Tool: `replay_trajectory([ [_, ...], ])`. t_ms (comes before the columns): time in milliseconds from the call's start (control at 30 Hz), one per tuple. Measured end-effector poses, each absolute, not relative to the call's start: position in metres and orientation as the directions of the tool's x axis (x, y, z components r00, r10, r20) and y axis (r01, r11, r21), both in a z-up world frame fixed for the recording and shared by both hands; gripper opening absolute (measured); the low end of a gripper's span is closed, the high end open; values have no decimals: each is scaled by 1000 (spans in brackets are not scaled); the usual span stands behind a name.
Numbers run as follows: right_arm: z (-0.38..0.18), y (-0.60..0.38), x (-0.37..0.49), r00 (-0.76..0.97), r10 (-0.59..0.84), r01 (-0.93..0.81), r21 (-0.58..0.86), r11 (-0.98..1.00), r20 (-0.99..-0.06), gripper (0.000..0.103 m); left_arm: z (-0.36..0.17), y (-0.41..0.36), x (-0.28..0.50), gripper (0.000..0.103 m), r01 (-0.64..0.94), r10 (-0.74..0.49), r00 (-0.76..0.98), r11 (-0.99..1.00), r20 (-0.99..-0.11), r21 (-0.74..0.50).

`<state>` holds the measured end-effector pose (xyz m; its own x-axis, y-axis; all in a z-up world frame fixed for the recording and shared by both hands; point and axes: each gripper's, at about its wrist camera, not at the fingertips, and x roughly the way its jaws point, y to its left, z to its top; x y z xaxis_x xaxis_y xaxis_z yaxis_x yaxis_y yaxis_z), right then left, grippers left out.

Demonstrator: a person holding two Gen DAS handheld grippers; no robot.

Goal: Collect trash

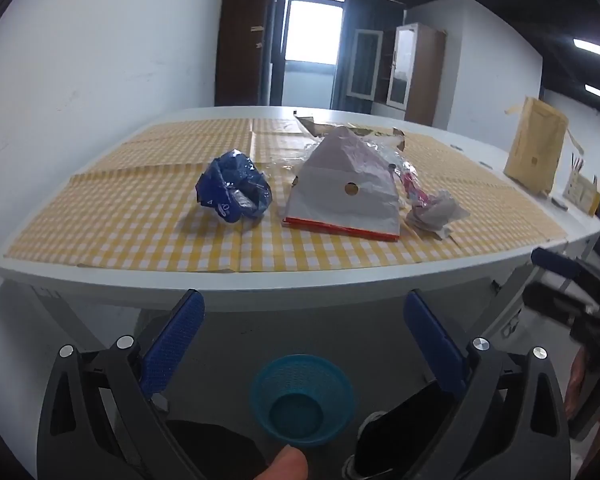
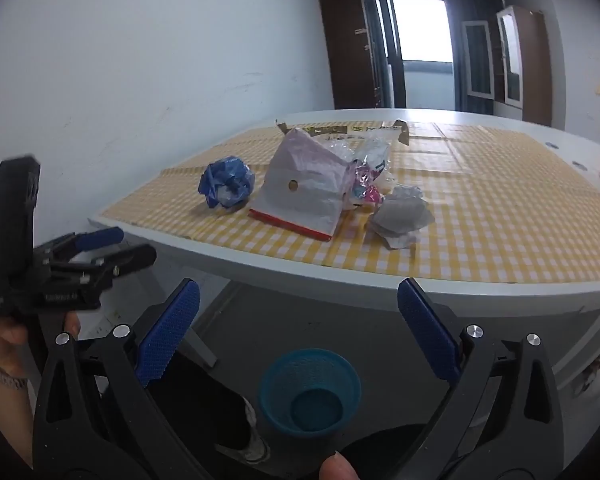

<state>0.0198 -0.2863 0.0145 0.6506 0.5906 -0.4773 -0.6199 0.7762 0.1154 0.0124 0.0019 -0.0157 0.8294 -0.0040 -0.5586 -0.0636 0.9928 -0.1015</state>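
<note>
With my left gripper and right gripper both spread and empty below the tabletop's near edge, I'd pinch the light, crumpled blue wrapper mid-tabletop by a raised fold.

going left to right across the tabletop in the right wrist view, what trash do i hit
Crumpled blue wrapper → white bag with the red strip → crumpled grey paper. The clear and pink wrappers behind the bag overlap it, so they are left out.
</note>
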Motion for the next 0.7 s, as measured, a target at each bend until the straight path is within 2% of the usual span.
replay_trajectory([
  [233, 9, -272, 41, 636, 589, -605, 152, 782, -499, 94, -19, 9, 18, 97, -43, -11, 835, 995, -550, -85],
  [400, 5, -271, 51, 620, 593, -592, 191, 783, -514, 94, -20, 10, 16, 97, -44, -20, 817, 994, -576, -97],
  [700, 8, -267, 53, 643, 561, -576, 153, 803, -522, 94, -14, 4, 10, 97, -5, -57, 834, 994, -549, -111],
])
